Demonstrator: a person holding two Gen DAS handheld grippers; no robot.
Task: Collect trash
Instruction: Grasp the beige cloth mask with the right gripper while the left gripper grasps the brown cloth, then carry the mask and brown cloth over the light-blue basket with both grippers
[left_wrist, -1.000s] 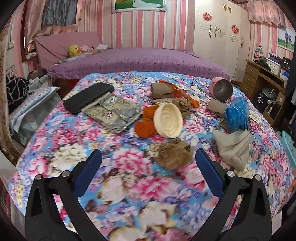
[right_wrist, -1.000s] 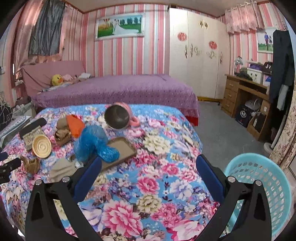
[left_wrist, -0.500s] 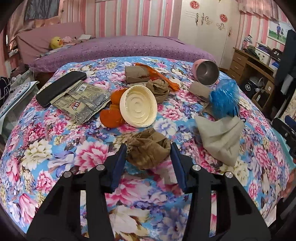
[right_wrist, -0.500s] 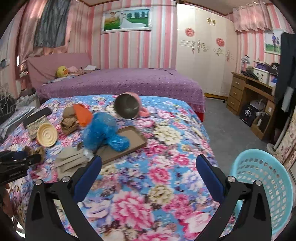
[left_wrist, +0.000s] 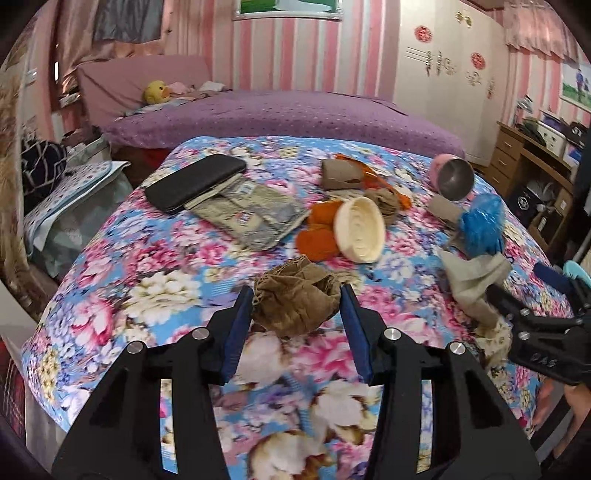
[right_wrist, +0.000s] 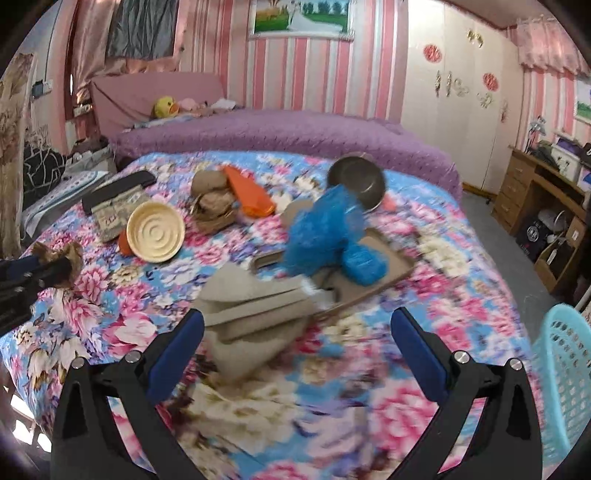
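Observation:
My left gripper (left_wrist: 295, 314) is shut on a crumpled brown rag (left_wrist: 295, 299), with both blue pads against its sides; it also shows at the left edge of the right wrist view (right_wrist: 55, 258). My right gripper (right_wrist: 297, 332) is open and empty, just in front of a folded grey cloth (right_wrist: 251, 306). That cloth (left_wrist: 476, 280) and the right gripper (left_wrist: 524, 291) also show in the left wrist view. A crumpled blue plastic bag (right_wrist: 332, 236) lies on a brown tray (right_wrist: 391, 266). A light blue basket (right_wrist: 565, 380) stands at the right.
On the floral bedspread (left_wrist: 155, 295) lie a cream bowl (left_wrist: 360, 234), orange pieces (left_wrist: 317, 240), a black case (left_wrist: 195, 182), a grey wrapper (left_wrist: 251, 214), brown cloths (left_wrist: 343, 173) and a pink metal cup (left_wrist: 452, 179). A wooden desk (right_wrist: 543, 192) stands at the right.
My left gripper has closed in on the brown rag and holds it. My right gripper has moved left and forward toward the grey cloth.

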